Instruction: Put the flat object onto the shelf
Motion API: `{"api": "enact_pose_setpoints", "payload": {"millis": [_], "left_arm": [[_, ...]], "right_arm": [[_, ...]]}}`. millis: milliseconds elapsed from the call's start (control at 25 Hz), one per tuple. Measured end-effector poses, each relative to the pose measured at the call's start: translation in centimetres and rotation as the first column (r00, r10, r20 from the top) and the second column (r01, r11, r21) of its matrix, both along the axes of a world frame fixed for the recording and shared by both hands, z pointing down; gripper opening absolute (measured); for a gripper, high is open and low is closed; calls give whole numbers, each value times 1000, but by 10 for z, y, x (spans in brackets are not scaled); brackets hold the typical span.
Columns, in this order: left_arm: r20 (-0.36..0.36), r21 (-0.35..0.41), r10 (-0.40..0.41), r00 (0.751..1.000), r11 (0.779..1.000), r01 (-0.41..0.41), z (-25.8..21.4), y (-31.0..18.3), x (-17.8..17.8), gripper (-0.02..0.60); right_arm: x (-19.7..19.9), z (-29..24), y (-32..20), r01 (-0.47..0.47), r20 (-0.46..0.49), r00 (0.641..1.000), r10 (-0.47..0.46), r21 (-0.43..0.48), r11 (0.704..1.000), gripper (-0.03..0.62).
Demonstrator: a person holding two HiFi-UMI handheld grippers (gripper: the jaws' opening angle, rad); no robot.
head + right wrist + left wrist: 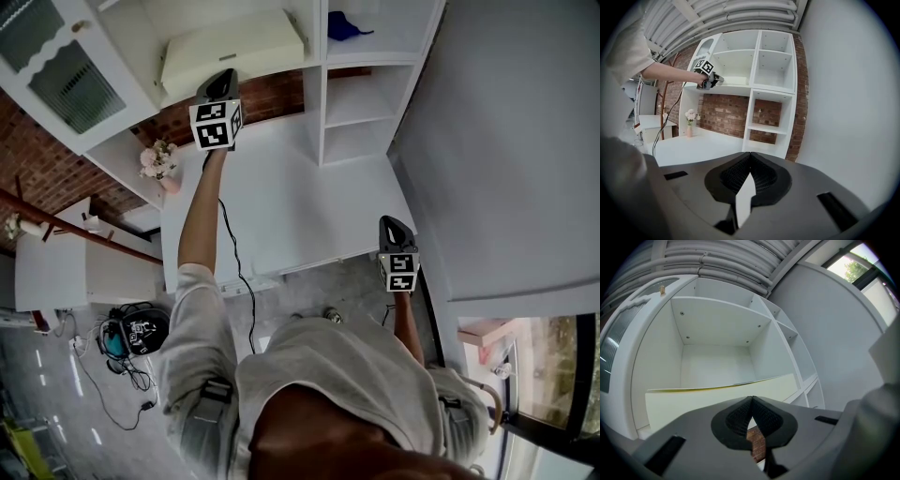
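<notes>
Both jaw pairs pressed together, nothing between. Flat object [234, 47] lies in upper left bay of shelf [315, 66], long axis left-right, crosswise to left gripper [220, 80] at its near edge; contact unclear. Right gripper [394, 225] low, well apart. Left arm likely does any final nudge.

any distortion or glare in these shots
Left gripper view: strong fisheye, shelf edges bow, corners black, window at top right blown out. Right gripper view: same round black border, brick wall sharp. Head view: even light, no glare on the table.
</notes>
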State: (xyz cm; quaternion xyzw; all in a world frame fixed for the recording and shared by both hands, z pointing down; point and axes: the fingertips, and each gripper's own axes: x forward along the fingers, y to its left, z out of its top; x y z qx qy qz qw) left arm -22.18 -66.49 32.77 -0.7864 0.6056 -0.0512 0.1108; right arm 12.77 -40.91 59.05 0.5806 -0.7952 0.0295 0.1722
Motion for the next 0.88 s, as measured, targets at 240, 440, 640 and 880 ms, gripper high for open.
{"api": "enact_pose_setpoints", "payload": {"millis": [240,440,640,880], "left_arm": [[7,-5,6,1000,1000,-6,1,6,2,14],[-5,12,37,999,999,-37,1,29,6,15],[-21,12,64,998,998,-64,16,61,8,14],[-29,-11,74,997,997,-75,48,103,7,14]], "right_arm": [[-1,-1,1,7,-1,1000,-7,9,1000,28],[-8,-5,6,30,16,999,-30,13,999,28],[-19,-2,15,59,22,998,-59,4,998,28],[-28,-3,21,92,16,996,-92,5,996,28]]}}
